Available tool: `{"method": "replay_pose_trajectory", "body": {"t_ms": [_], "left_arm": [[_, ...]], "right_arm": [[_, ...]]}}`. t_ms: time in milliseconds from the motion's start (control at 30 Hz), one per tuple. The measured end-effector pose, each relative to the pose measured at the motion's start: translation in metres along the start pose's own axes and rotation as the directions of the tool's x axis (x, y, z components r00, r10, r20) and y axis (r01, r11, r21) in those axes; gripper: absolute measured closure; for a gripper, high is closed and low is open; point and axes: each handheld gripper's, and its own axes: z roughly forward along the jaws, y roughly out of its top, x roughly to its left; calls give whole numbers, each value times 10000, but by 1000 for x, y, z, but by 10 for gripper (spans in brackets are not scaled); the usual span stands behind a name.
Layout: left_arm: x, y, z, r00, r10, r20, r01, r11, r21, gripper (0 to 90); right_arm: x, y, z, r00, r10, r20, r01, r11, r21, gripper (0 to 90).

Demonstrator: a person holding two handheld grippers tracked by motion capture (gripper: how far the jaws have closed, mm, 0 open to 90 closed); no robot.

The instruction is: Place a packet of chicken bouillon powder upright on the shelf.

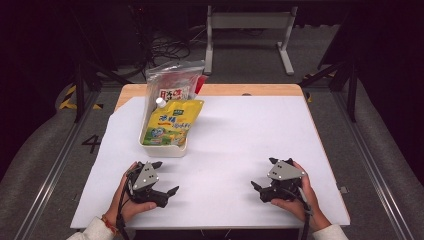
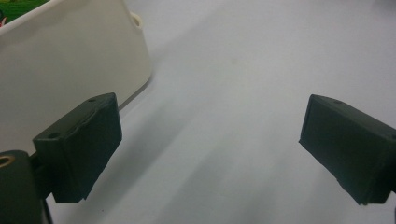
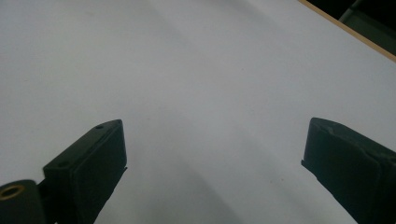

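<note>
The left tool [image 1: 166,177] rests on the near left of the worktop [image 1: 240,130], held in the person's left hand [image 1: 127,200]; its jaws stand spread with nothing between them. In the left gripper view the left tool [image 2: 210,140] faces bare white surface, with the corner of the white tub [image 2: 70,60] just beyond its left jaw, not touching.

The right tool [image 1: 264,174] rests on the near right, held in the right hand [image 1: 300,197]; its jaws are likewise spread and empty. In the right gripper view the right tool [image 3: 212,163] faces the plain white sheet, with the wooden edge [image 3: 348,30] of the worktop at far right.

The white tub [image 1: 162,148] stands left of centre, farther back than the left tool. It holds a yellow spouted pouch [image 1: 170,125] leaning upright, and behind it a clear packet [image 1: 172,82] with red-and-white print. The print is too small to read, and the lower parts of both packs are hidden by the tub wall.
</note>
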Motion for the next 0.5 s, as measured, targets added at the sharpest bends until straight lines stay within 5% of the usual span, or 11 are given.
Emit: {"method": "replay_pose_trajectory", "body": {"t_ms": [233, 500], "left_arm": [[2, 0, 5, 10000, 80, -32, -79, 9995, 299, 62], [4, 1, 6, 9999, 138, -10, -138, 9995, 267, 61]], "right_arm": [[5, -3, -1, 9998, 109, 191, -98, 9983, -574, 126], [4, -5, 4, 9991, 230, 361, -223, 9996, -191, 88]]}}
